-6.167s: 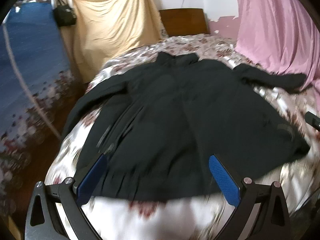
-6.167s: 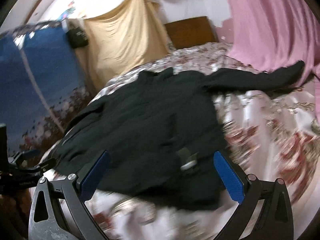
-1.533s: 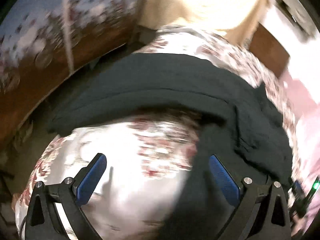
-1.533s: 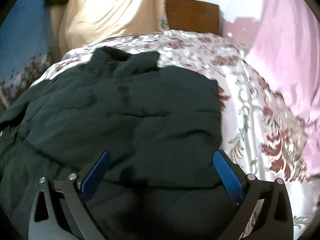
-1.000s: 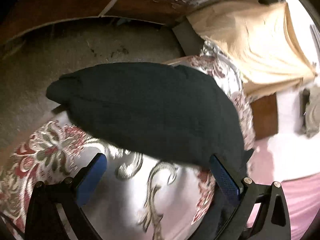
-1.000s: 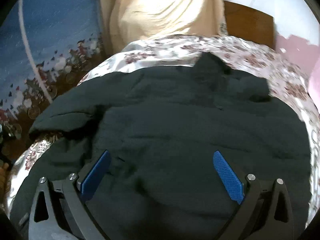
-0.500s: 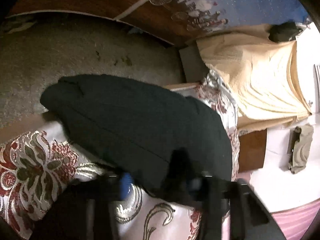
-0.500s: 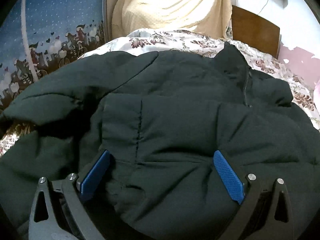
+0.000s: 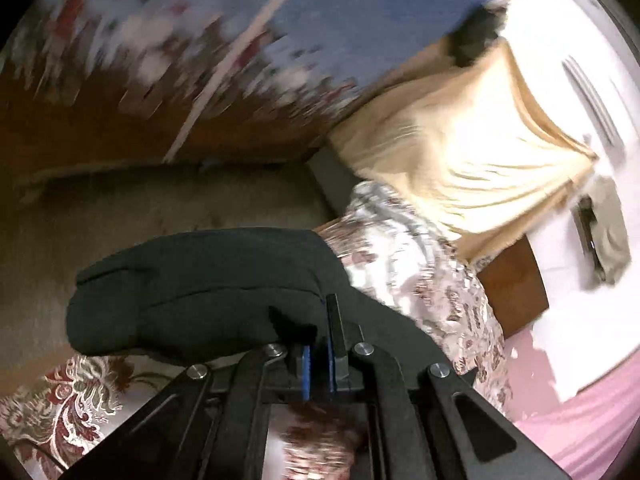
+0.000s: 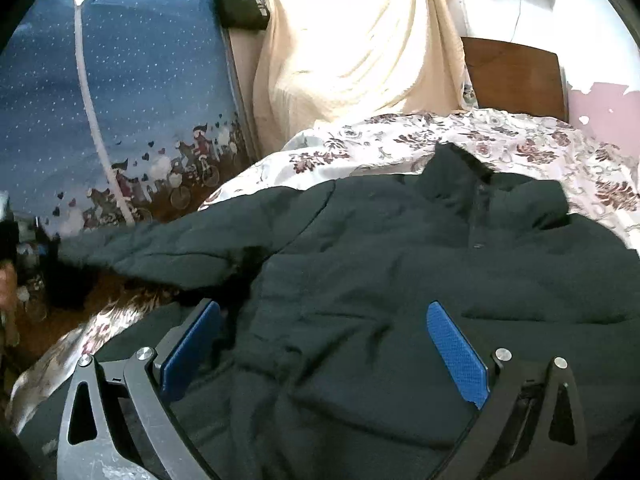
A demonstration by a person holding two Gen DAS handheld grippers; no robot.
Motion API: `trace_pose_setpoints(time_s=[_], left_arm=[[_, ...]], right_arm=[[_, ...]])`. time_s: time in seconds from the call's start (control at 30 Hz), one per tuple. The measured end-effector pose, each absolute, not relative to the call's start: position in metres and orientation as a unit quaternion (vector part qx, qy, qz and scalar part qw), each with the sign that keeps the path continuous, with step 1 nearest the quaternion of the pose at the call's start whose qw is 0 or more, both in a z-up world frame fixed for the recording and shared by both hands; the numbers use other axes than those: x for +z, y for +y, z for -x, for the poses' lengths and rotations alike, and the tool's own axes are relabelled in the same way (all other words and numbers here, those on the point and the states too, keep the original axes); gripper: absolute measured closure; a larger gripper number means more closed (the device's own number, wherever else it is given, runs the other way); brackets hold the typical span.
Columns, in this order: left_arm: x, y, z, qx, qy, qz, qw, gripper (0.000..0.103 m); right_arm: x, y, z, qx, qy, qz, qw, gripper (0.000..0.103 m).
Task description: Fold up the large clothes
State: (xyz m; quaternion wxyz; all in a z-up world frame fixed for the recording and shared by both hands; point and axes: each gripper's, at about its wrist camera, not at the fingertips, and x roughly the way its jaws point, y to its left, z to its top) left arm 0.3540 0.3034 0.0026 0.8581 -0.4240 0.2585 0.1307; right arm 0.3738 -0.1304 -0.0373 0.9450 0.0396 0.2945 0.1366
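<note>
1. Left wrist view, 9 o'clock side: the sleeve of the dark jacket hangs out past the bed edge, over the grey floor; its cuff end points toward 9 o'clock.
2. Left gripper, 6 o'clock of that view: blue pads nearly together, clamped on a fold of the sleeve fabric.
3. Same view, 12 to 3 o'clock: blue patterned curtain and cream cloth, both blurred.
4. Right wrist view, 9 o'clock edge: the sleeve runs from the jacket's shoulder out toward the left edge, lifted clear of the floral bedspread.
5. Centre: jacket body lies spread on the bed, collar toward 1 o'clock, near the wooden headboard.
6. Right gripper, 6 o'clock: jaws wide apart over the jacket's lower body, nothing pinched between the pads. Whether the fingertips touch the fabric cannot be told.
7. Black bag hangs at 11 o'clock.
</note>
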Motion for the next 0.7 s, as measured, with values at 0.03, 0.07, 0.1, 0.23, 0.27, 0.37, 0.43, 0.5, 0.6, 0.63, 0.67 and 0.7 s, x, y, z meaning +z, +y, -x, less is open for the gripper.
trace_pose_setpoints(time_s=[0.03, 0.07, 0.1, 0.23, 0.27, 0.37, 0.43, 0.5, 0.6, 0.63, 0.67, 0.7], left_arm=[[0.013, 0.298, -0.353, 0.126, 0.256, 0.417, 0.863, 0.097], [0.027, 0.288, -0.357, 0.114, 0.252, 0.408, 0.870, 0.097], [0.041, 0.277, -0.359, 0.099, 0.247, 0.399, 0.878, 0.097], [0.089, 0.227, -0.369, 0.054, 0.235, 0.332, 0.912, 0.097], [0.099, 0.213, -0.372, 0.043, 0.233, 0.314, 0.919, 0.097], [0.121, 0.165, -0.376, 0.000, 0.229, 0.260, 0.938, 0.097], [0.132, 0.129, -0.377, -0.029, 0.232, 0.213, 0.949, 0.097], [0.138, 0.092, -0.379, -0.056, 0.241, 0.161, 0.955, 0.097], [0.138, 0.043, -0.382, -0.090, 0.253, 0.096, 0.958, 0.097], [0.135, 0.027, -0.383, -0.104, 0.258, 0.079, 0.957, 0.097], [0.132, 0.016, -0.384, -0.117, 0.263, 0.067, 0.955, 0.097], [0.126, 0.000, -0.385, -0.134, 0.271, 0.052, 0.952, 0.097]], right_arm=[[-0.033, -0.141, -0.367, 0.140, 0.294, -0.044, 0.944, 0.001], [-0.028, -0.153, -0.359, 0.144, 0.290, -0.052, 0.945, 0.001], [-0.025, -0.165, -0.353, 0.148, 0.283, -0.061, 0.946, 0.001], [-0.018, -0.212, -0.325, 0.128, 0.268, -0.087, 0.951, 0.001], [-0.018, -0.224, -0.319, 0.119, 0.265, -0.091, 0.952, 0.001], [-0.017, -0.257, -0.303, 0.090, 0.261, -0.096, 0.956, 0.001], [-0.018, -0.275, -0.292, 0.076, 0.259, -0.090, 0.959, 0.001], [-0.017, -0.293, -0.281, 0.067, 0.252, -0.067, 0.963, 0.001], [-0.012, -0.321, -0.265, 0.043, 0.243, -0.041, 0.968, 0.001], [-0.010, -0.332, -0.258, 0.036, 0.243, -0.041, 0.968, 0.001], [-0.011, -0.345, -0.253, 0.028, 0.242, -0.047, 0.969, 0.001], [-0.010, -0.354, -0.249, 0.020, 0.241, -0.053, 0.969, 0.001]])
